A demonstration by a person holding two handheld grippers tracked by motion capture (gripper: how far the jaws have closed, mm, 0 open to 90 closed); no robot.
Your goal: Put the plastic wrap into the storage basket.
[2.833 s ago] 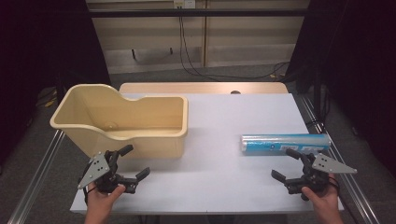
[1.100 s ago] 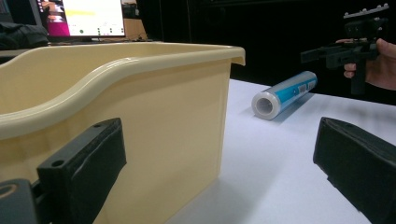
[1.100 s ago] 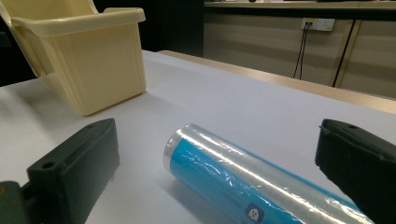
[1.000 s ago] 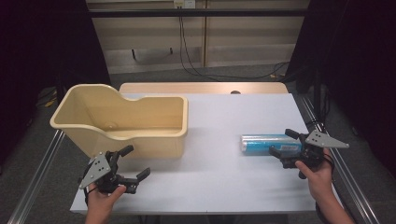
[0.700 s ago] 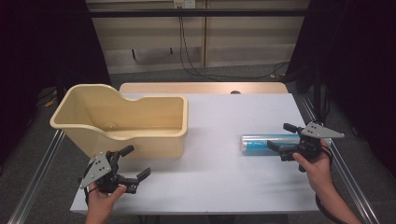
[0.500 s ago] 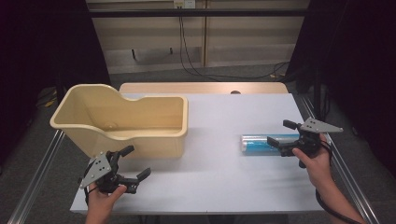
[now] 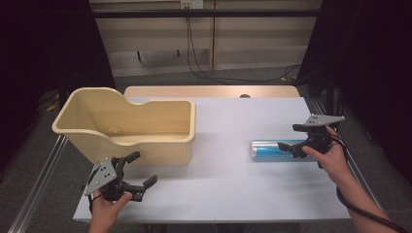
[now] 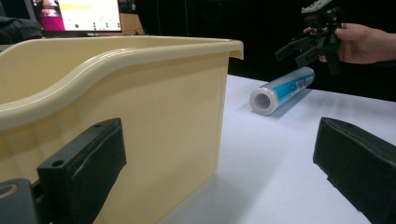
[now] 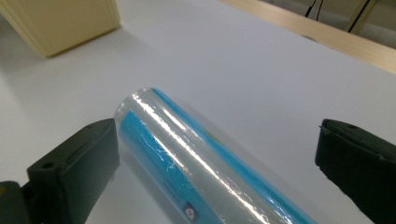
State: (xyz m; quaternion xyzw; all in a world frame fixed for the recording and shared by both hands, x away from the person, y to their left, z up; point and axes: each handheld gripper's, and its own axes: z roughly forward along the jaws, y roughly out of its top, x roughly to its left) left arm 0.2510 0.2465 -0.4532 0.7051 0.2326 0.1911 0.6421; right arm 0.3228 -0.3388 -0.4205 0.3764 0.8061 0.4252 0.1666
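A blue and clear roll of film (image 7: 272, 150) lies on its side on the white table (image 7: 228, 189), right of centre. My right gripper (image 7: 297, 141) hangs open just over the roll's right end, one jaw on each side of the roll (image 9: 205, 172). The left gripper view looks across the table at the same roll (image 8: 281, 89) and at the right gripper (image 8: 303, 46) above it. My left gripper (image 7: 139, 171) is open and holds nothing; it rests near the table's front left, just in front of the cream plastic bin (image 7: 126, 127). The bin's wall (image 8: 154, 121) is close beside its left jaw.
The cream bin stands at the left half of the table, its corner (image 9: 60, 23) far off in the right gripper view. A wooden board (image 7: 214, 91) lines the table's far edge. Metal rails (image 7: 39, 184) run along both sides.
My right gripper has moved forward from the table's front right corner to the roll and now straddles its right end. The left gripper and the bin have not moved.
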